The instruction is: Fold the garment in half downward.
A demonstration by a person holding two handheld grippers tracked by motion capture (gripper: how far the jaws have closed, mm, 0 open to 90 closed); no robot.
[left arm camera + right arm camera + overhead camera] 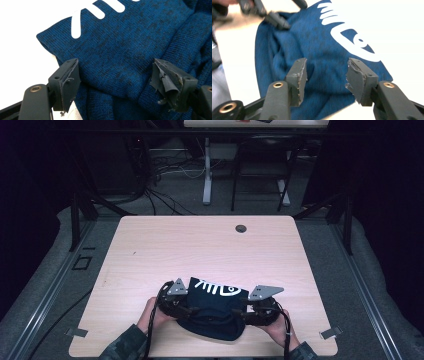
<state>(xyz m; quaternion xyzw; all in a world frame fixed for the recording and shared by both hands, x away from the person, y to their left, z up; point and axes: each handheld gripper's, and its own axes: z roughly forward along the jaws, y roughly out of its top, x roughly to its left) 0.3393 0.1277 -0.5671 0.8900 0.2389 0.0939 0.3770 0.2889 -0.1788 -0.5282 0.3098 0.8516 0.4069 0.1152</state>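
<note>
A dark blue knitted garment [212, 307] with a white printed design lies bunched on the light wooden desk [165, 247], close to the desk's near edge and about midway along it. In the high view the person's two hands come in from that near edge, one at each side of the garment: the left tool [192, 310] is at the garment's left side and the right tool [239, 311] at its right side, each pointing inward toward the cloth. Seen along the left tool [116, 80], its jaws stand wide apart with a folded ridge of the blue garment [130, 50] lying between them; the worn pads [68, 82] sit at either side of the fold, and there is no sign that they pinch the cloth. Seen along the right tool [327, 77], its jaws are parted too, with the garment [322, 45] spread beneath and between them and a gap between each pad [300, 77] and the fabric, so it has hold of nothing. The white print runs across the part of the garment farthest from the near desk edge. In the right gripper view the left tool [274, 18] shows, blurred, at the garment's far upper corner.
</note>
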